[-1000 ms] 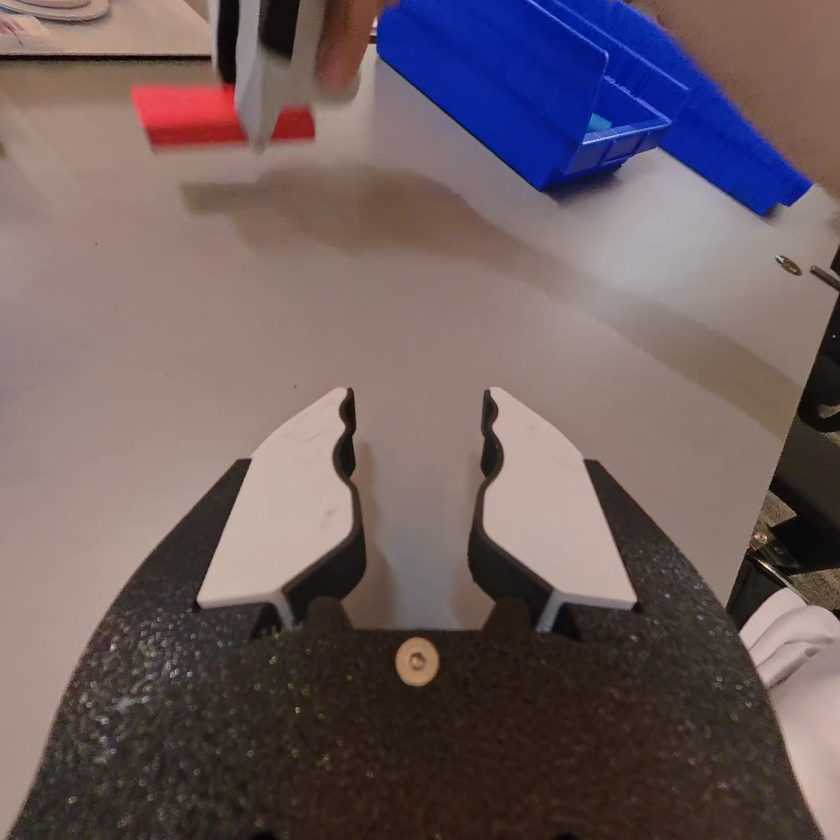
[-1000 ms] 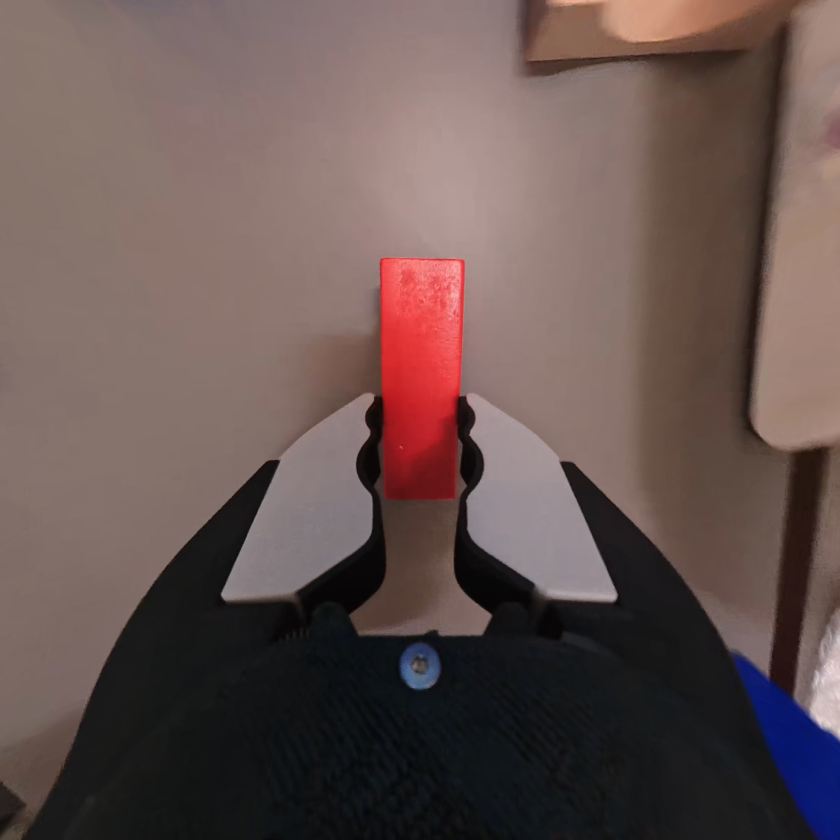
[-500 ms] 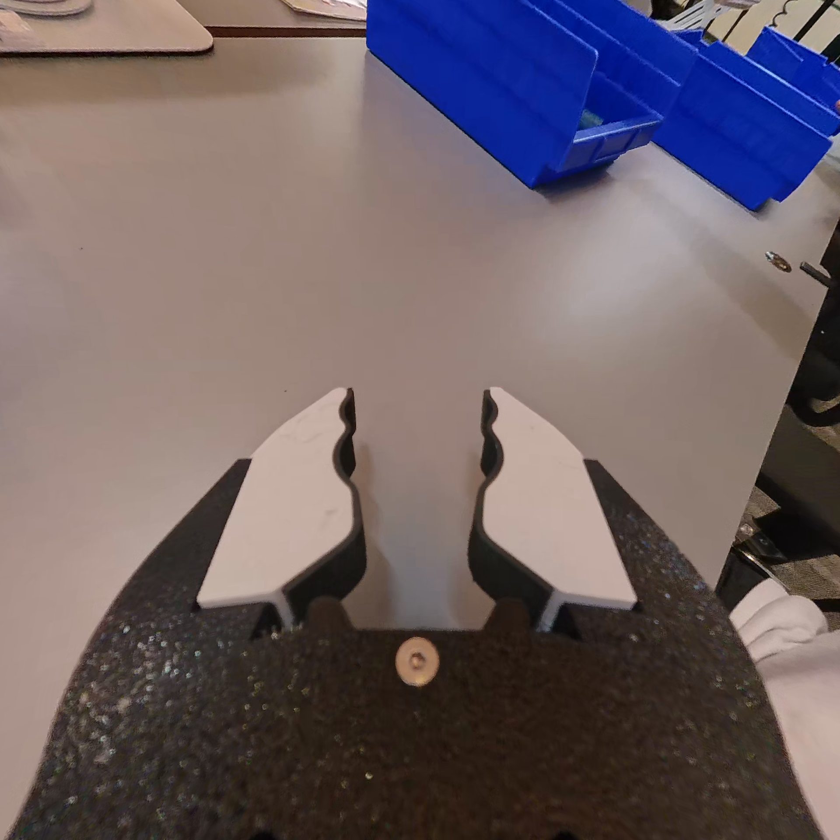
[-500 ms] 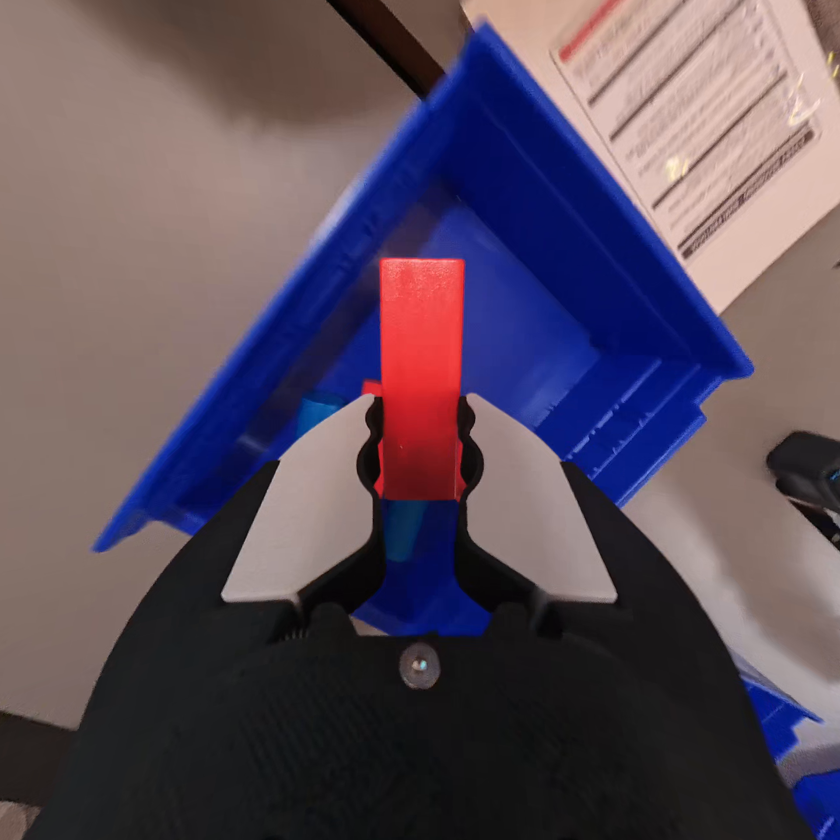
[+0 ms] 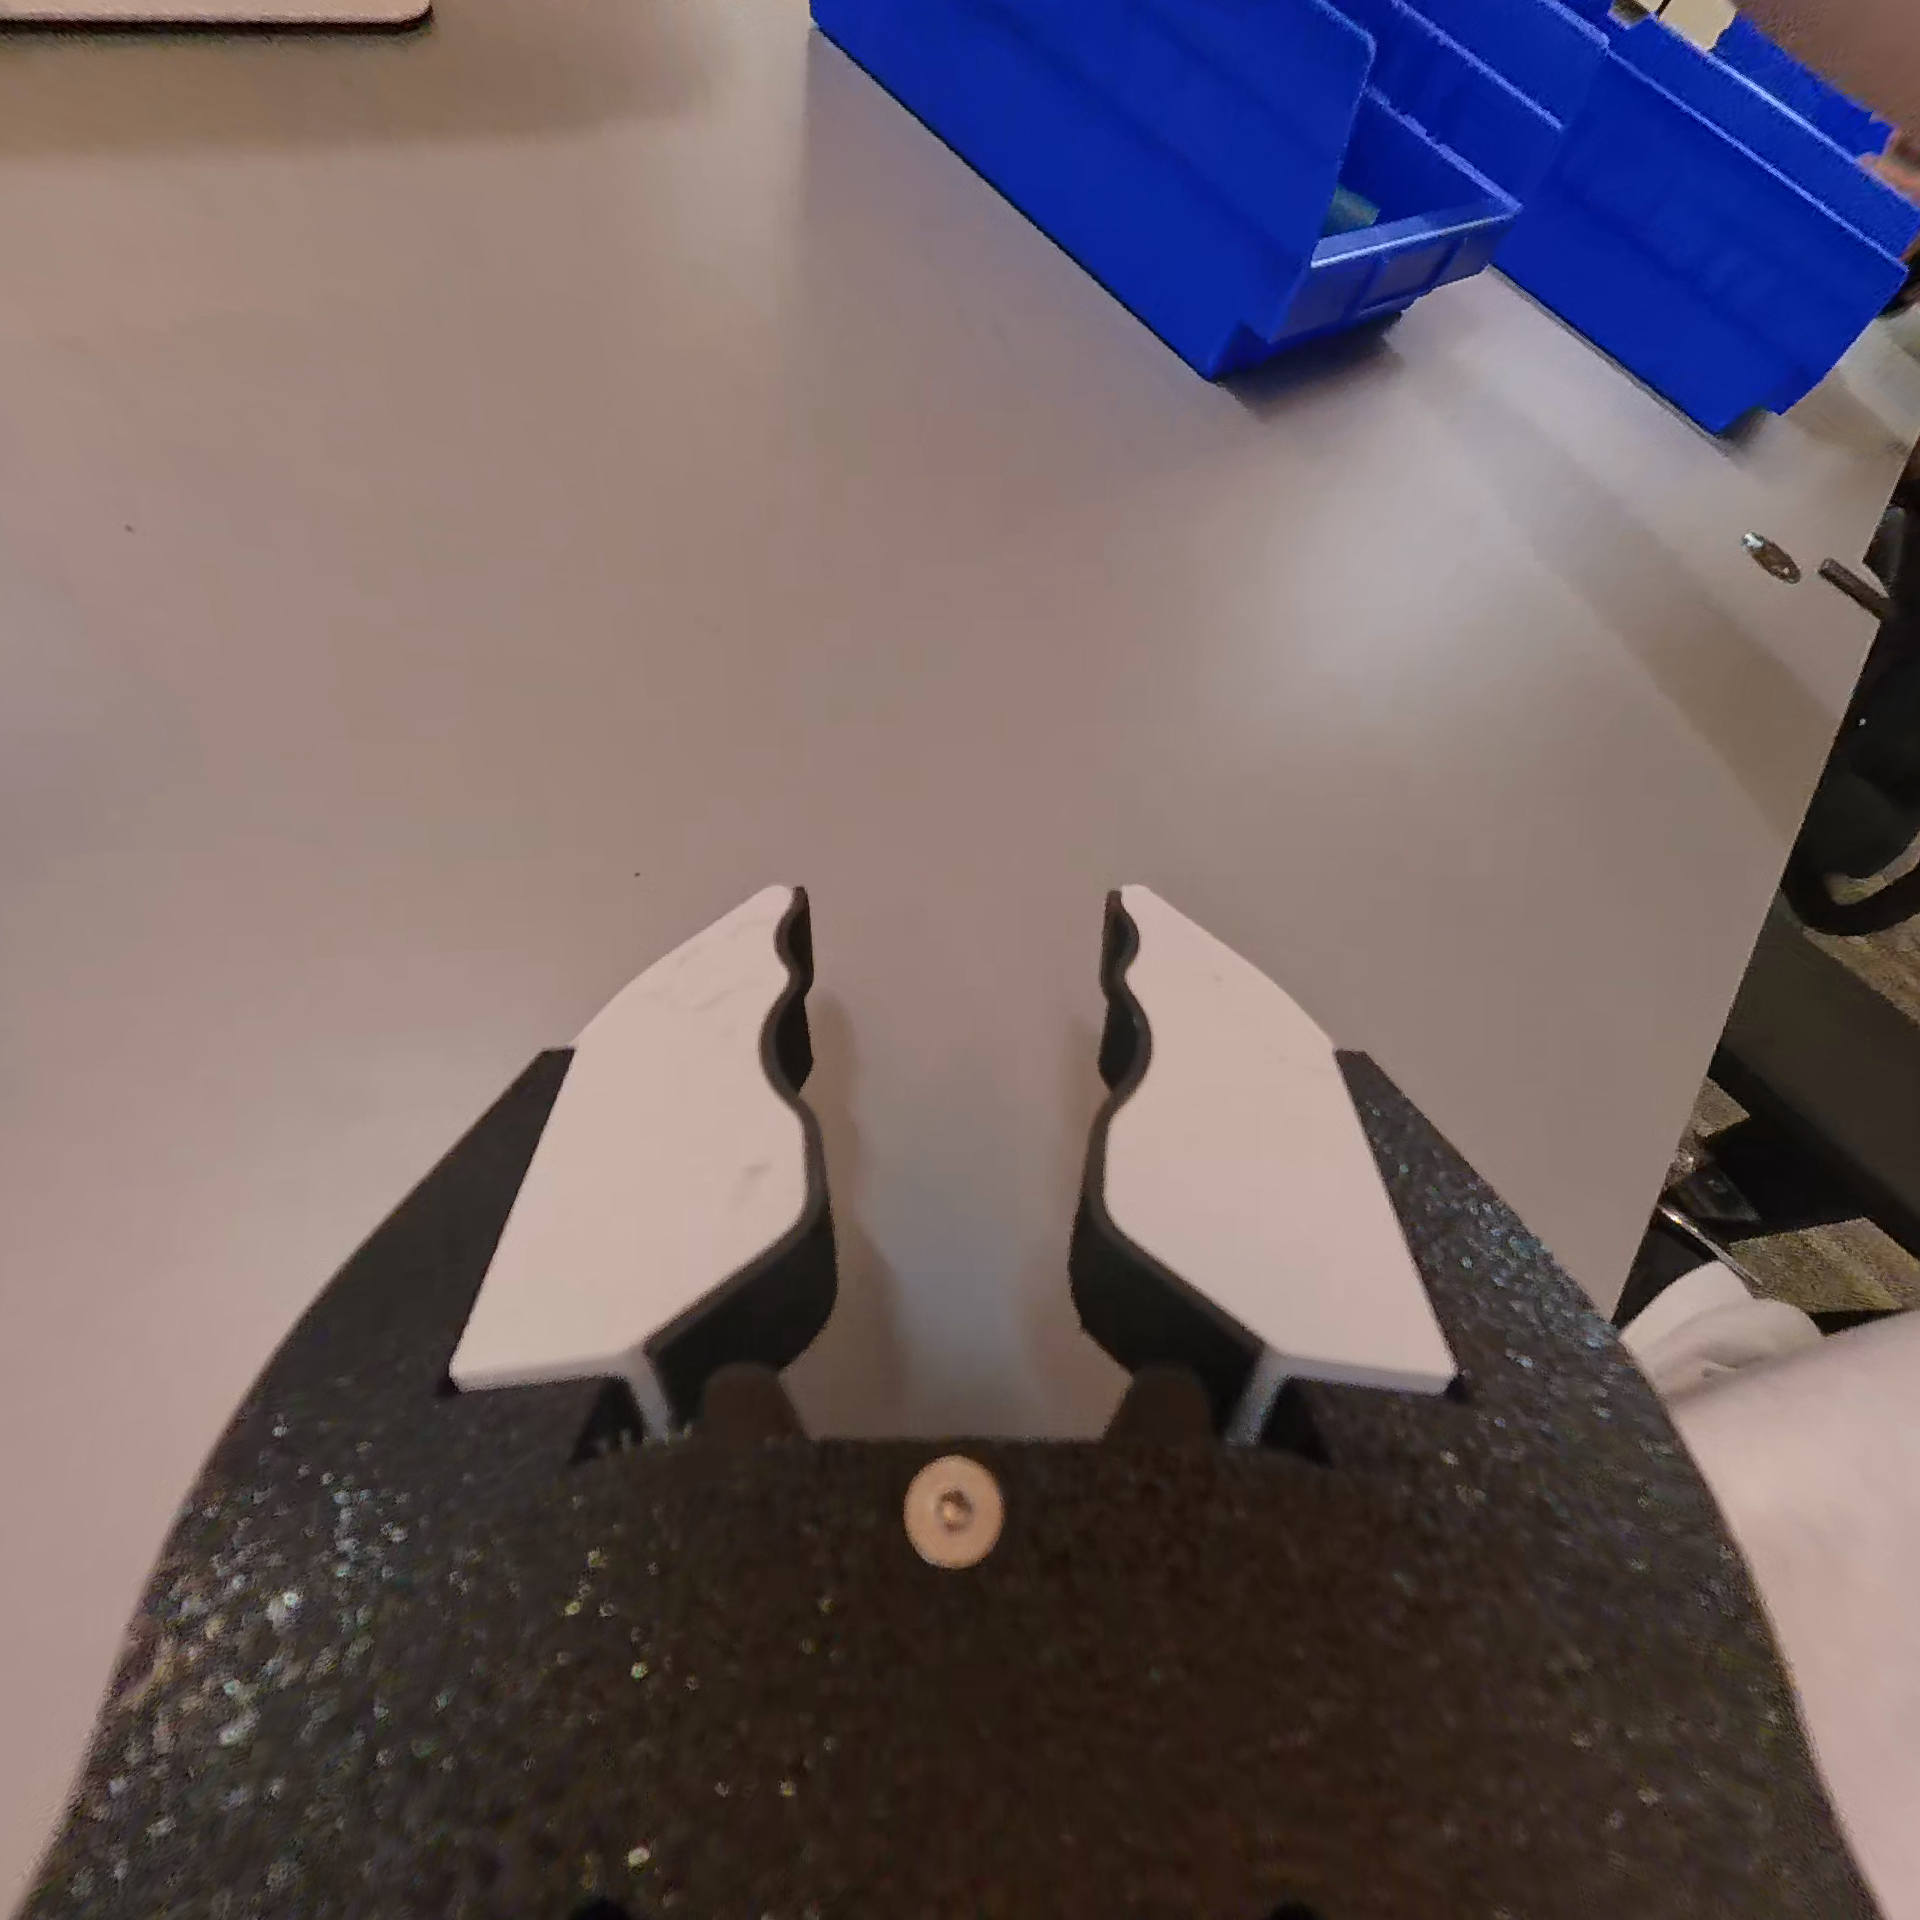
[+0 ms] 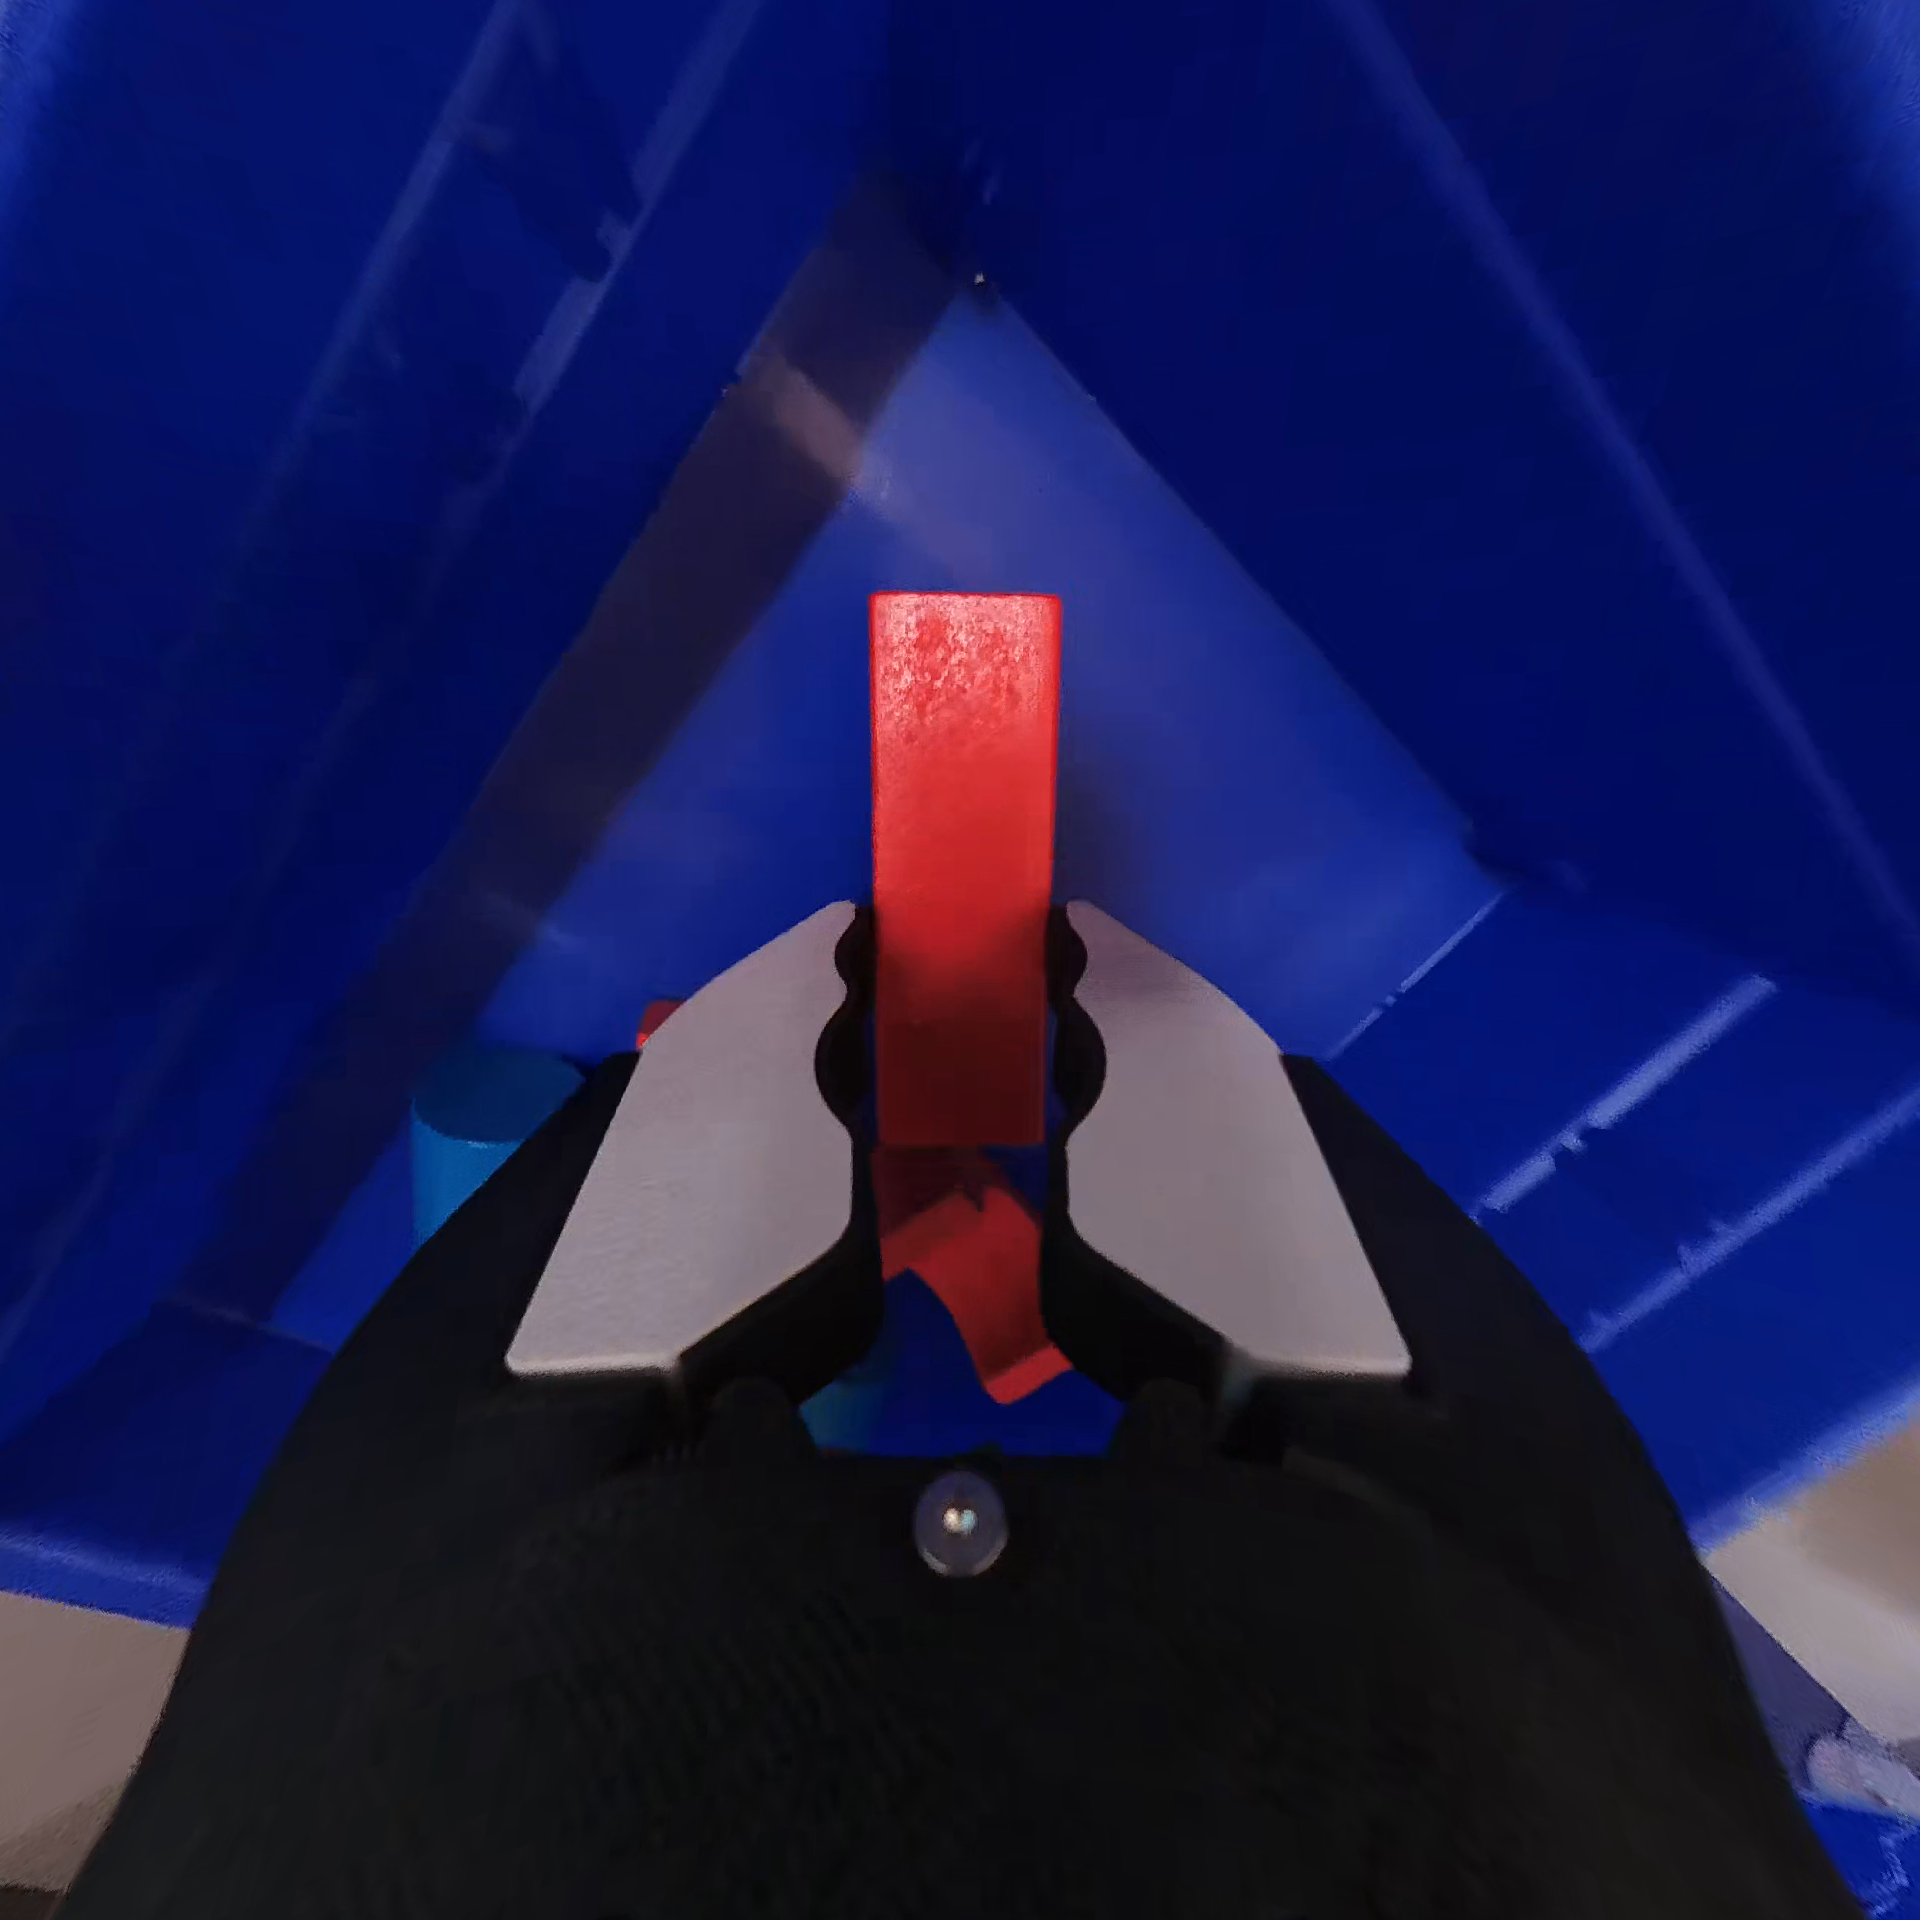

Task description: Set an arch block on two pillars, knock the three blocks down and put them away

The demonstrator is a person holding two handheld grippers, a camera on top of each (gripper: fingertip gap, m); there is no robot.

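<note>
My right gripper [image 6: 961,914] is shut on a long red block [image 6: 961,810] and holds it inside a blue bin [image 6: 1195,644], pointing at the bin's floor near a corner. Under the fingers lie another red piece [image 6: 987,1309] and a light blue cylinder [image 6: 468,1132]. My left gripper [image 5: 956,899] is open and empty, low over the bare grey table [image 5: 520,571]. The blue bin [image 5: 1143,145] shows in the left wrist view at the far right, with a second blue bin [image 5: 1714,208] beside it.
The table's right edge [image 5: 1766,852] runs close to my left gripper, with dark floor and equipment beyond it. A small bolt [image 5: 1766,554] sits near that edge. A tan mat [image 5: 208,8] lies at the far left. A white sleeve [image 5: 1787,1455] shows at the lower right. About 50 cm separates my left fingertips from my right. My left tips are about 40 cm from the light blue cylinder [image 6: 468,1132], my right tips only 8 cm.
My right gripper has carried the red block from over the table to above the bin and now down inside it. The left gripper has stayed open and nearly still.
</note>
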